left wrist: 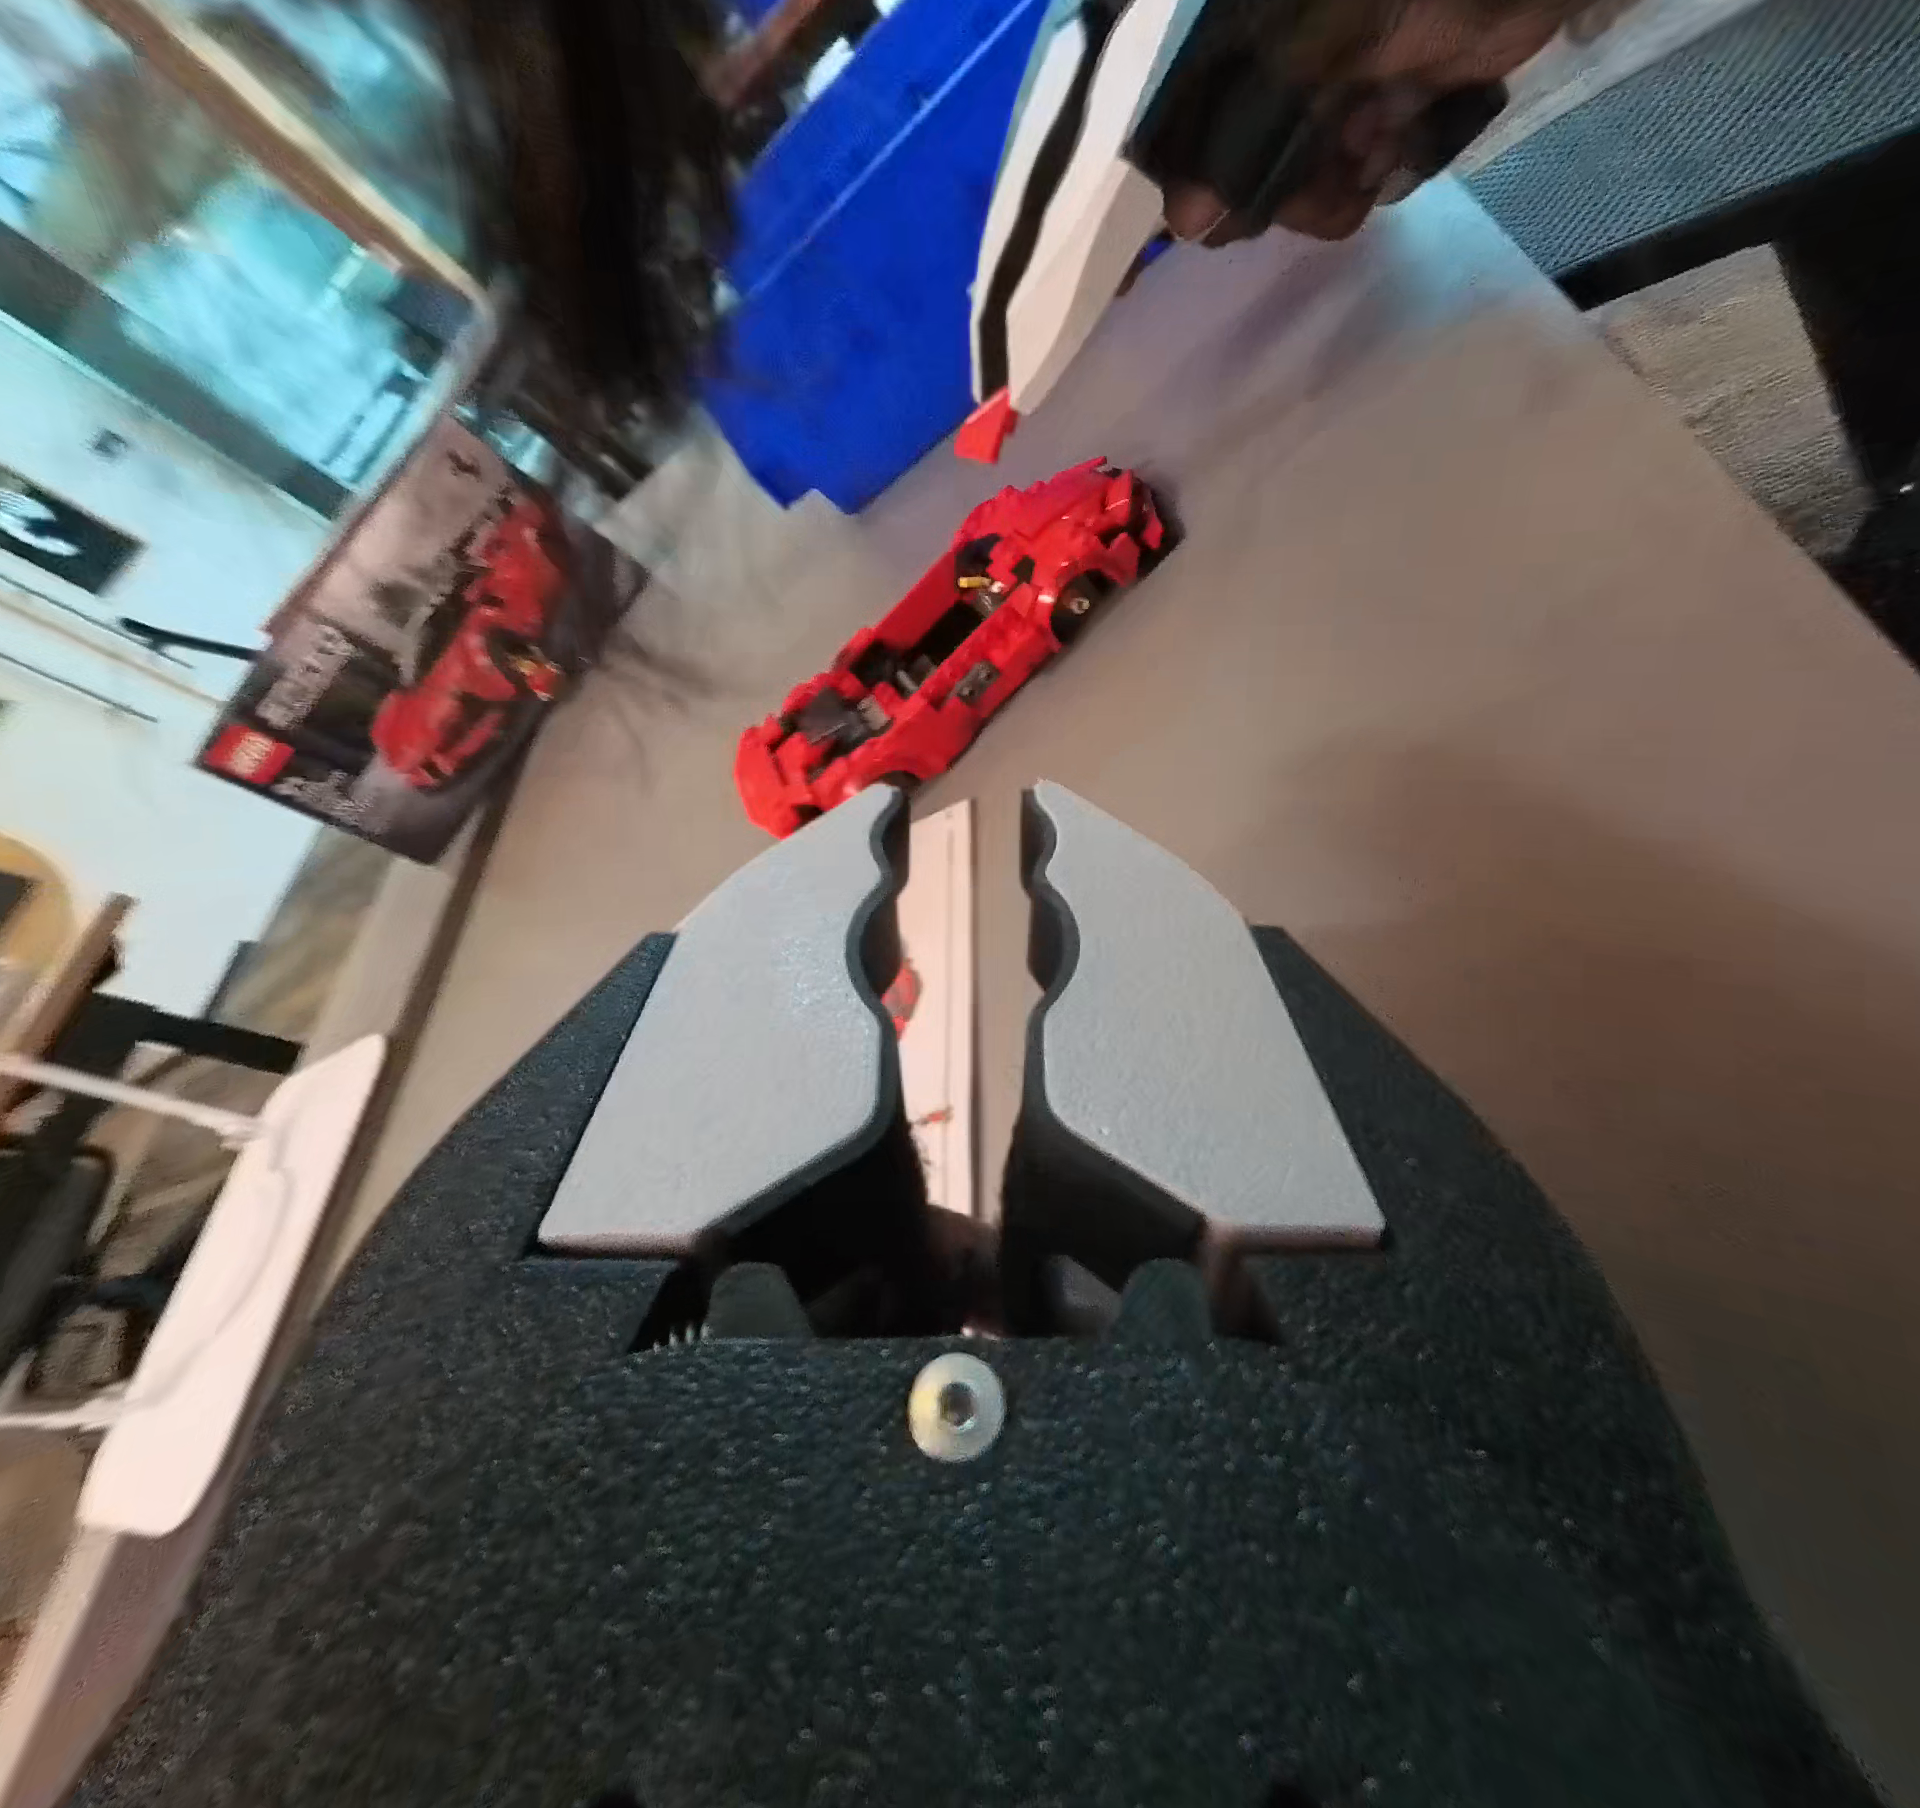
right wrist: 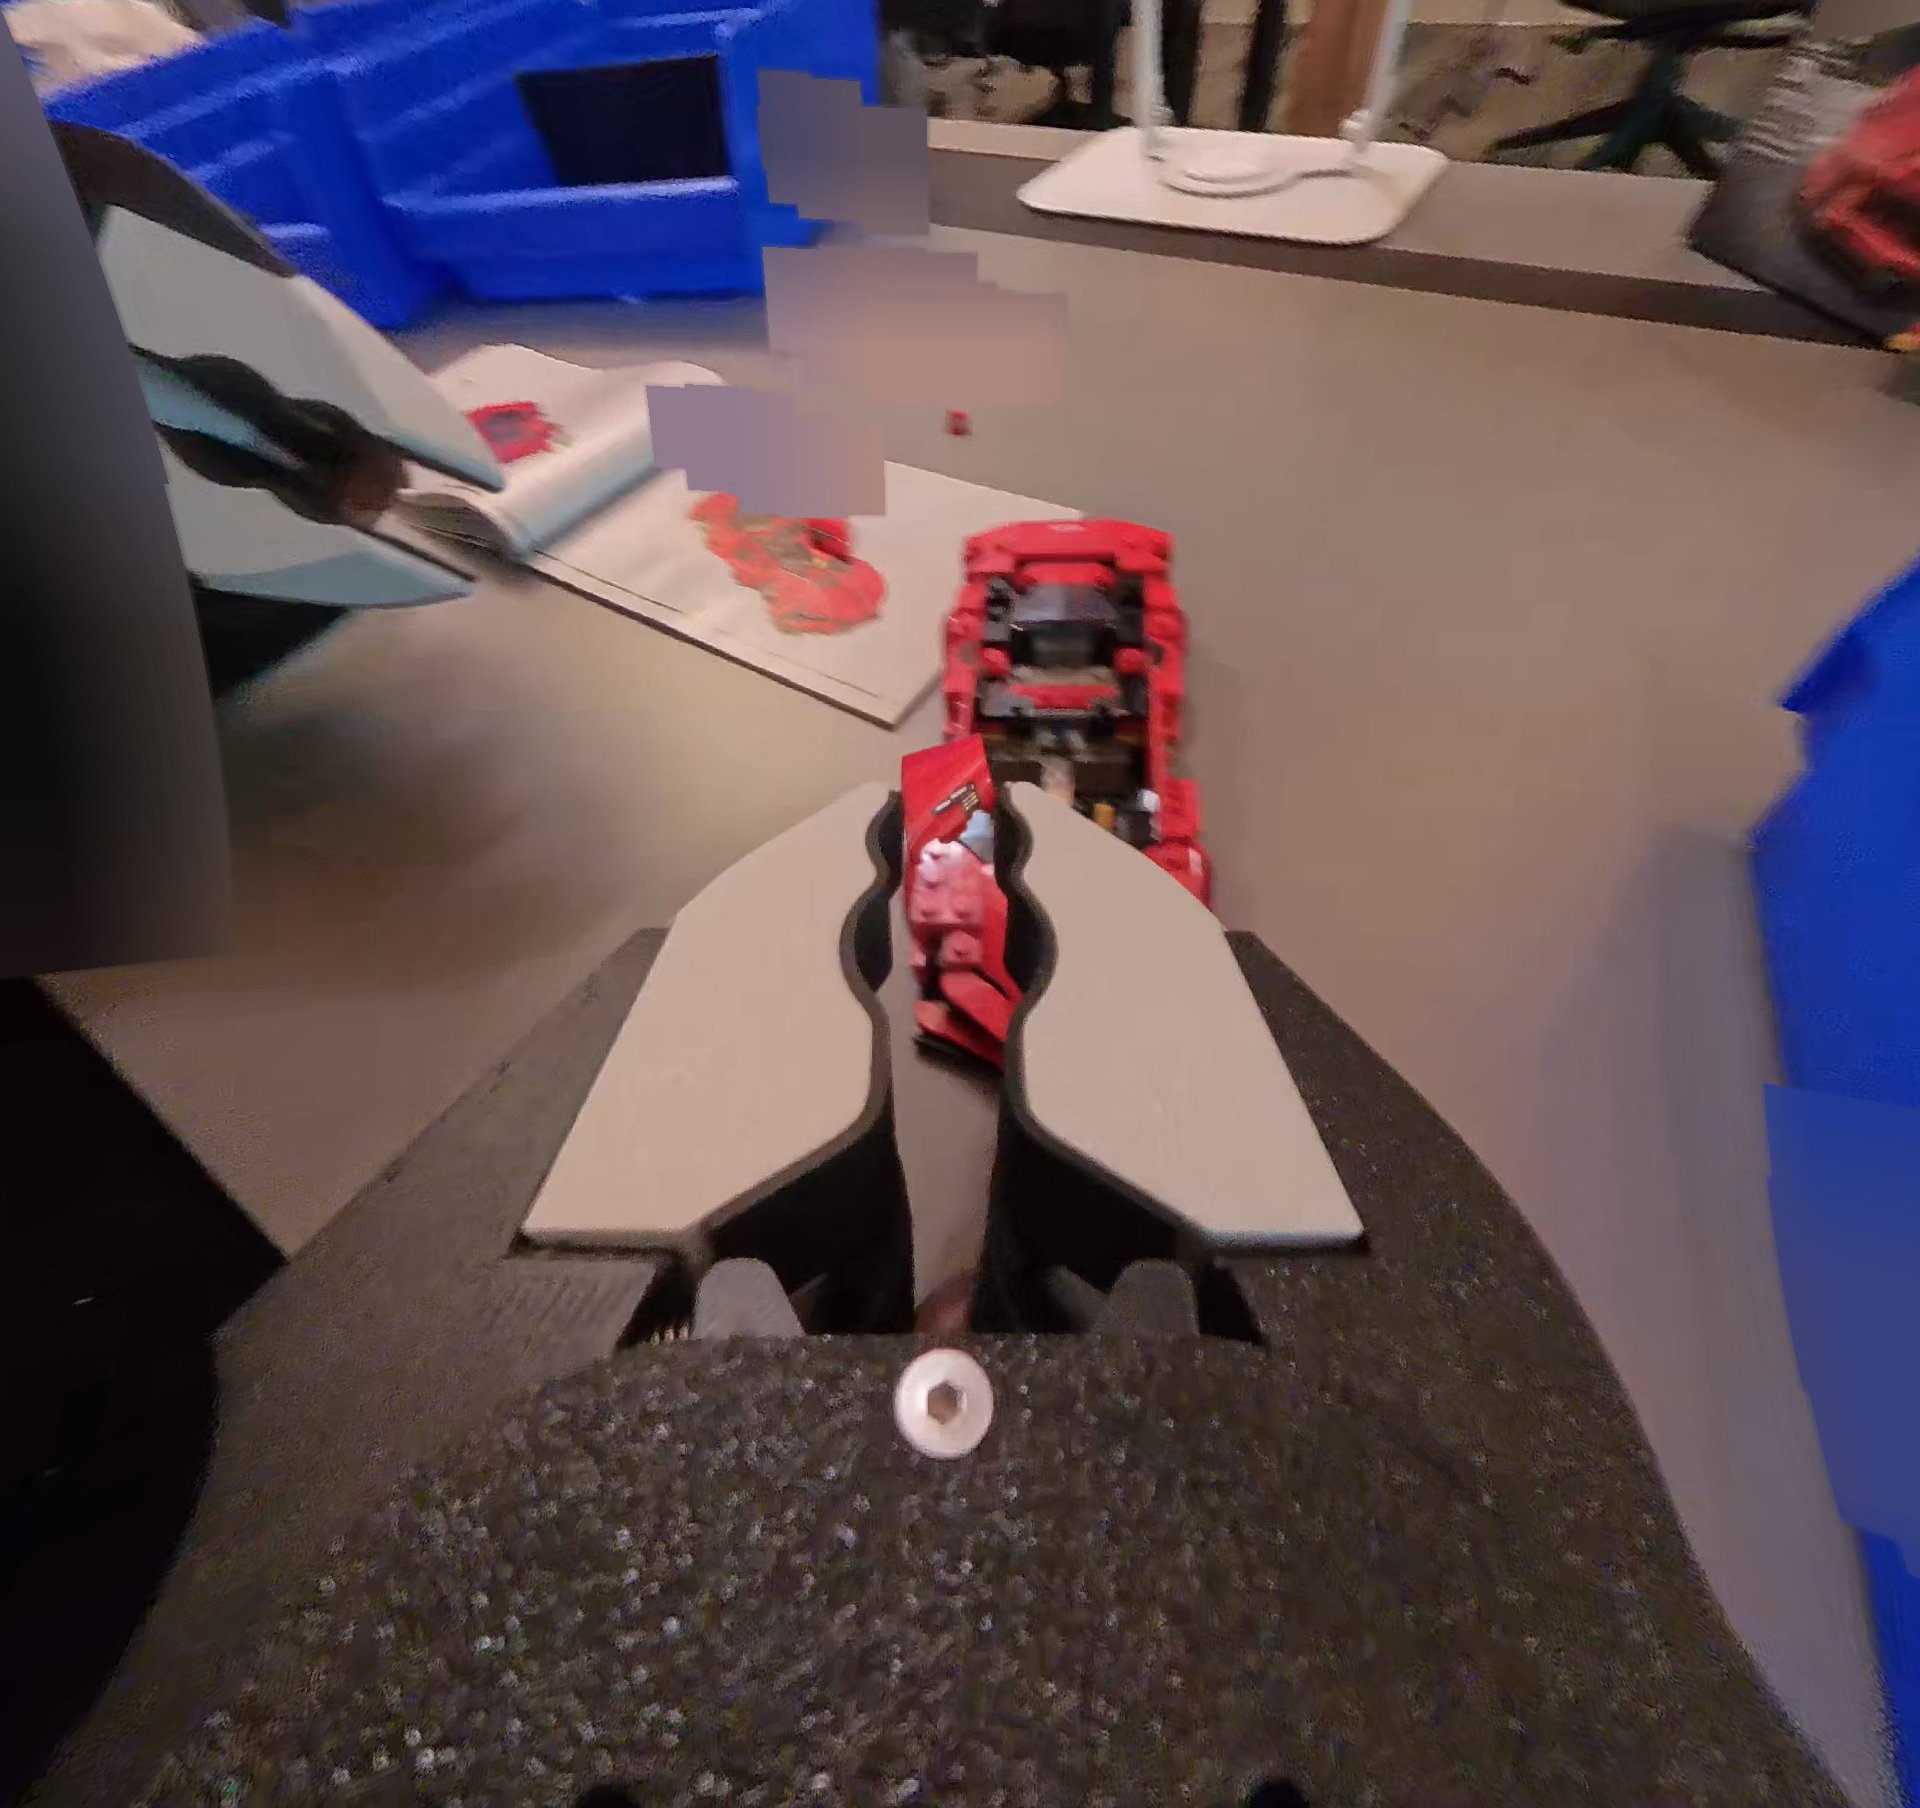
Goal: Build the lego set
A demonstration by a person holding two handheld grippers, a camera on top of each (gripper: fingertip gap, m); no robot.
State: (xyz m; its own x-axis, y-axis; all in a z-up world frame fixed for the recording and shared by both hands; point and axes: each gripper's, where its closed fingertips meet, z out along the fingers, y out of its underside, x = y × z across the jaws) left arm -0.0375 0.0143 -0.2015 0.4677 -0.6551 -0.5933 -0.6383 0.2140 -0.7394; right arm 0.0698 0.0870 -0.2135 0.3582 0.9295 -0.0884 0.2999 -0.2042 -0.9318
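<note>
Jaws of the left gripper (left wrist: 961, 802) stand a little apart with nothing between them, and under the gap lies a white booklet (left wrist: 940, 979) on the grey table (left wrist: 1455, 823). That gripper is tipped to one side, so the table looks slanted in its view. Just past its tips sits the red lego car (left wrist: 951, 641), flat on the table, long and low, with an open top that shows black and grey bits inside. A red and black lego box (left wrist: 426, 646) stands farther left in that view, near a white flat stand (left wrist: 229, 1291). Blue bins (left wrist: 883, 231) sit behind the car. Up at the top right, the right gripper (left wrist: 992, 423) points down with a small red piece at its tips. In the right wrist view, the right gripper (right wrist: 948, 802) pinches a red lego part (right wrist: 956, 885) with studs between its jaws, held just in front of the near end of the car (right wrist: 1070, 636); whether they touch is hard to tell. Only this view shows the booklet (right wrist: 727, 553) lying open with red car pictures, the left gripper (right wrist: 457, 522) resting by its pages, and a tiny red brick (right wrist: 957, 422) alone on the table (right wrist: 1351, 511) beyond it.
</note>
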